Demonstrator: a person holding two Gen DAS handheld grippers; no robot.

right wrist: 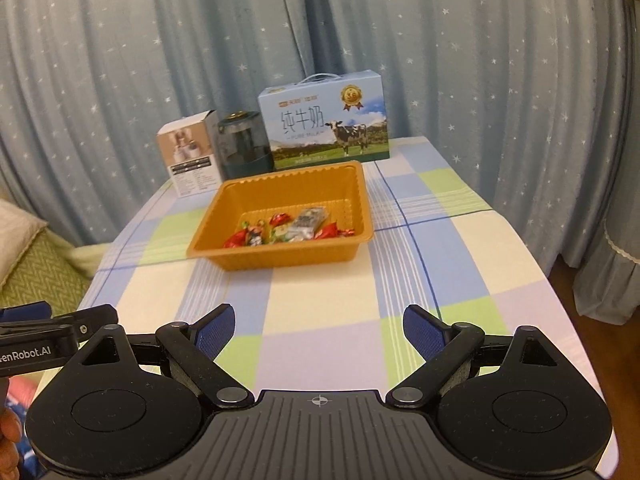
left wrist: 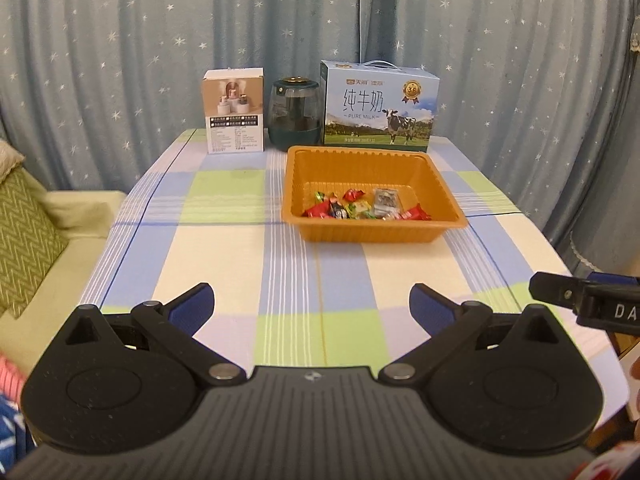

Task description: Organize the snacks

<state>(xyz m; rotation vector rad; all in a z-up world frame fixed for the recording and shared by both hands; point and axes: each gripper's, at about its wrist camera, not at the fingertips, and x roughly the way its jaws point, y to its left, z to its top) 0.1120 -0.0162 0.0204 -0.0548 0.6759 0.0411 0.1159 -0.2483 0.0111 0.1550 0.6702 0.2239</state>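
An orange plastic tray (left wrist: pixel 362 160) stands on the checked tablecloth past the table's middle; it also shows in the right wrist view (right wrist: pixel 280 184). Several wrapped snacks (left wrist: pixel 360 206) lie along its near side, red, green and silver packets (right wrist: pixel 292 226). My left gripper (left wrist: pixel 312 306) is open and empty, held above the near part of the table, well short of the tray. My right gripper (right wrist: pixel 318 326) is open and empty, also near the front edge. The right gripper's side shows at the right of the left wrist view (left wrist: pixel 580 300).
Behind the tray stand a blue milk carton box (left wrist: pixel 378 106), a dark green jar (left wrist: pixel 295 114) and a small white product box (left wrist: pixel 234 112). A star-patterned curtain hangs behind. A sofa with a green cushion (left wrist: pixel 28 236) is left of the table.
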